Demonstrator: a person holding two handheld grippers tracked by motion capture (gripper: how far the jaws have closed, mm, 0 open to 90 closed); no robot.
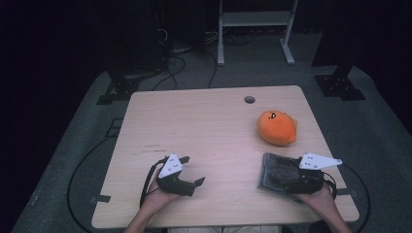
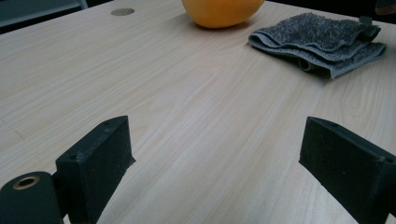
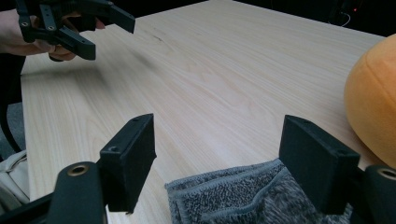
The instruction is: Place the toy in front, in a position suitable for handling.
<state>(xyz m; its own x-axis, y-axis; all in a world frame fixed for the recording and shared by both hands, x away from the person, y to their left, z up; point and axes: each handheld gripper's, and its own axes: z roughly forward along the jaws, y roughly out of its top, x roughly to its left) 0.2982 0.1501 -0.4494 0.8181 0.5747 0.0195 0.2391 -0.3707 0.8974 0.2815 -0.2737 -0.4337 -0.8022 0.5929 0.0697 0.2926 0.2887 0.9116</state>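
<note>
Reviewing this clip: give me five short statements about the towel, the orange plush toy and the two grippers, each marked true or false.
1. The grey towel lies folded on the table. True.
2. The left gripper is clamped on the towel. False: its jaws stand open over bare wood, with the towel farther off.
3. The orange plush toy sits on top of the towel. False: it rests on the table beyond the towel, apart from it.
4. The right gripper is open, with the towel's near edge low between its jaws. True.
5. The plush toy is held by the person's left hand. False: that hand holds only its gripper, far from the toy.
</note>
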